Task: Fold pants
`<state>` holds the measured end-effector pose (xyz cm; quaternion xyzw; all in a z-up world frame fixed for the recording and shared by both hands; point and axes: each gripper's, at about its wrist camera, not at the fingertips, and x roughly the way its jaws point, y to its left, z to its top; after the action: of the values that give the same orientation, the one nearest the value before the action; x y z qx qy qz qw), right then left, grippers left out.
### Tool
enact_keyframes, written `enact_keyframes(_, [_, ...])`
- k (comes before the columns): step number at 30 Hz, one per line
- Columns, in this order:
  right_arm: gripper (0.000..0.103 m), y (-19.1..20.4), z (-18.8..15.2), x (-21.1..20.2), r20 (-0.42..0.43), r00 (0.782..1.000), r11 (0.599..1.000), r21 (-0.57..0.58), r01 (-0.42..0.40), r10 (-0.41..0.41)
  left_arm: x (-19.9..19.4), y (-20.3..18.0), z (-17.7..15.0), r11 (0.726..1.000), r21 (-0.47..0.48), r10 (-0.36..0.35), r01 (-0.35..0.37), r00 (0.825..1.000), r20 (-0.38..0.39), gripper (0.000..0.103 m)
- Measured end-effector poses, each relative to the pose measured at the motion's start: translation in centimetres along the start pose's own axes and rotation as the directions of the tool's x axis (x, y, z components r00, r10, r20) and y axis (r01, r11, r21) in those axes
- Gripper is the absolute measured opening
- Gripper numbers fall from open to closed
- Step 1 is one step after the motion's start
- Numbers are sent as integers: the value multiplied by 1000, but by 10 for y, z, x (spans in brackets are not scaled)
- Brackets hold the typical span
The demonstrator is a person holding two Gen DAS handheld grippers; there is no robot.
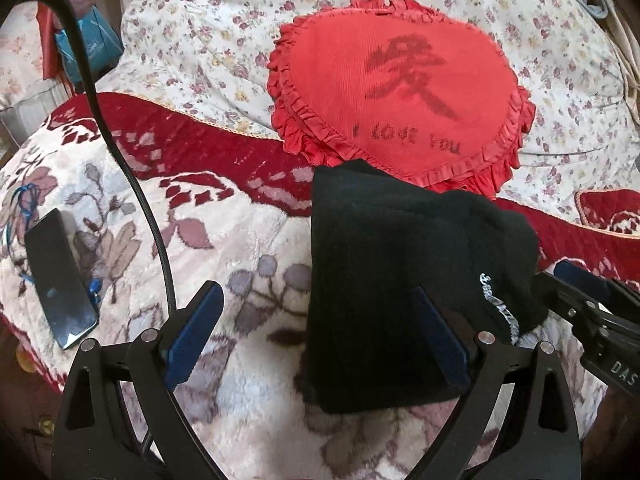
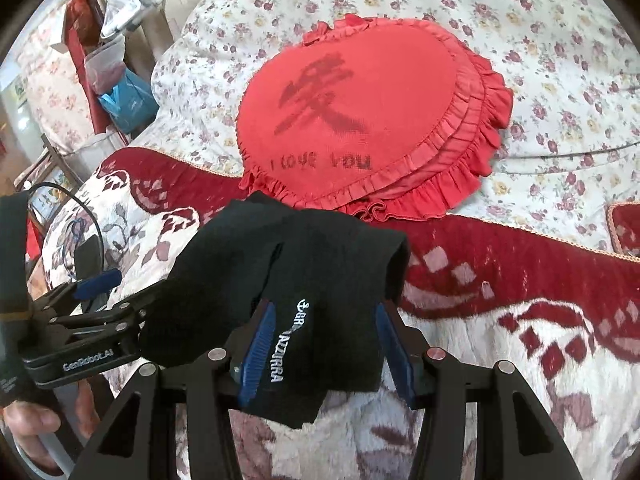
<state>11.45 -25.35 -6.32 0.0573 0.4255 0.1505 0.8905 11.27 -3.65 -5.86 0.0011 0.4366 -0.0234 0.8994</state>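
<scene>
The black pants [image 1: 400,248] lie folded into a small bundle on a floral plush blanket [image 1: 248,240], with white lettering on one side [image 2: 288,340]. My left gripper [image 1: 320,328] is open, its right finger over the bundle's left part and its left finger over bare blanket. My right gripper [image 2: 324,344] is open, its blue fingers standing on either side of the bundle's near end [image 2: 320,280]. The right gripper shows at the right edge of the left wrist view [image 1: 592,300]; the left gripper shows at the left of the right wrist view [image 2: 100,300].
A red heart-shaped cushion [image 1: 400,88] lies just behind the pants on a flowered bedspread [image 1: 200,40]. A dark phone [image 1: 58,276] lies on the blanket at the left. A black cable [image 1: 120,152] runs over the blanket. Bags [image 2: 120,96] hang beside the bed.
</scene>
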Motion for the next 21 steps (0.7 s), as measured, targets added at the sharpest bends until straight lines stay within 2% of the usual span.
enact_keyframes(21, [52,14,-6,-20,16,1000,1000,-16,1,0,-37,-3,-11,999,16,28,-29,996,80,96])
